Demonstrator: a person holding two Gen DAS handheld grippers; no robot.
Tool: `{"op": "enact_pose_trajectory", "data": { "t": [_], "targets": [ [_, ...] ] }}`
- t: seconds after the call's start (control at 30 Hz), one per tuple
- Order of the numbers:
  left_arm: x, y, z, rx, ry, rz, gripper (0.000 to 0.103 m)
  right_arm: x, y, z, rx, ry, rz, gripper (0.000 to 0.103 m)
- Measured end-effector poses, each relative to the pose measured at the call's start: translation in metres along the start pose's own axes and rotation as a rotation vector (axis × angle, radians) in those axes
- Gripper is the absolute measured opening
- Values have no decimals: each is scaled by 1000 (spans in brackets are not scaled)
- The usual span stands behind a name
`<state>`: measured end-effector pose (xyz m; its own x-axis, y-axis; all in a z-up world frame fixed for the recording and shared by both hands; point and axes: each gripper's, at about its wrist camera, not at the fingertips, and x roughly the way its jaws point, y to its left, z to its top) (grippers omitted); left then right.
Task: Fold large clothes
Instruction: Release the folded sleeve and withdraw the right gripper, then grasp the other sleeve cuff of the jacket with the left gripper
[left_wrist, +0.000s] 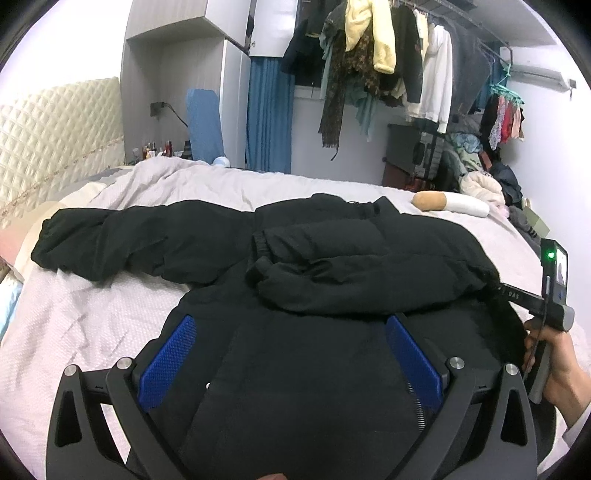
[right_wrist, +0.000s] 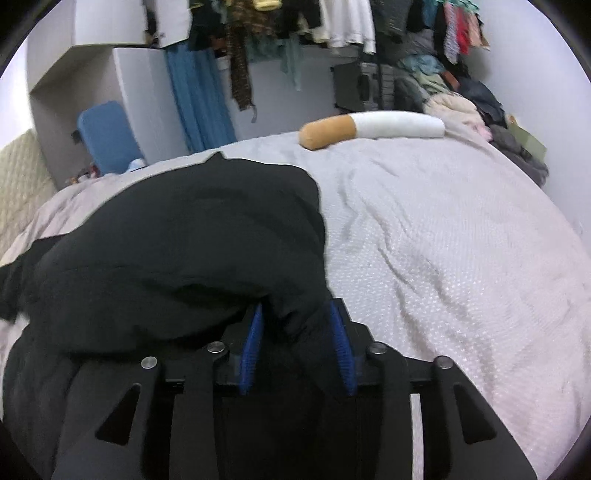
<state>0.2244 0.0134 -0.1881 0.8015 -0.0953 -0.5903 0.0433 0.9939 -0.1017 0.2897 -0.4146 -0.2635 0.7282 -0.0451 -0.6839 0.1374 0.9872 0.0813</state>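
Beneath the wide-spread jaws of the left gripper (left_wrist: 291, 325): the black padded jacket (left_wrist: 332, 280), laid out on the bed (left_wrist: 110, 332). Nothing pinched there, blue pads parted to either side of the near body panel, poised low over the fabric.

Over at the right gripper (right_wrist: 295, 306): jaws closed in on a thick bunch of the jacket's edge, padding squeezed between the blue pads and bulging up ahead of them. Seen from the left wrist, held out to the right of the left jaws, level and pointing in toward the jacket, the right hand (left_wrist: 561, 365) wrapped round the handle from below.

Looks like mid-fold, by my reading. One sleeve (left_wrist: 321, 240) already across the chest, just ahead of the left jaws. The other sleeve (left_wrist: 129, 240) stretched out flat, ahead and well to the left of them, not yet brought in. Right side of the body apparently being gathered toward the middle.

Next move, most likely: carrying that pinched edge leftward over the body, then reaching the open left jaws forward and left for the stray sleeve. Calls for a deep bite, since puffy stuffing like this tends to slip and spring back. Worth pressing the fold down before letting go.

Beyond the right jaws, well apart from the jacket: a cigarette-shaped pillow (right_wrist: 369, 127) on the far side of the bed, out of the way.
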Motion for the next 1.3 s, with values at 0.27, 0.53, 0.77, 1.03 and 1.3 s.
{"op": "enact_pose_trajectory", "data": {
  "t": [0.27,0.53,0.77,1.03,1.3],
  "targets": [
    [-27,-10,4,3,-15,-12,103,-69,27,2,-34,-73,97,58],
    [-48,-17,2,11,-35,-21,103,-124,43,-3,-29,-176,163,76],
    [-65,-19,-2,21,-61,-36,103,-160,58,-22,-66,-220,185,90],
    [-92,-18,-17,45,-74,-45,103,-202,72,-63,-100,-250,200,103],
    [-117,-14,-36,60,-96,-78,103,-236,76,-105,-83,-266,220,103]
  ]
}}
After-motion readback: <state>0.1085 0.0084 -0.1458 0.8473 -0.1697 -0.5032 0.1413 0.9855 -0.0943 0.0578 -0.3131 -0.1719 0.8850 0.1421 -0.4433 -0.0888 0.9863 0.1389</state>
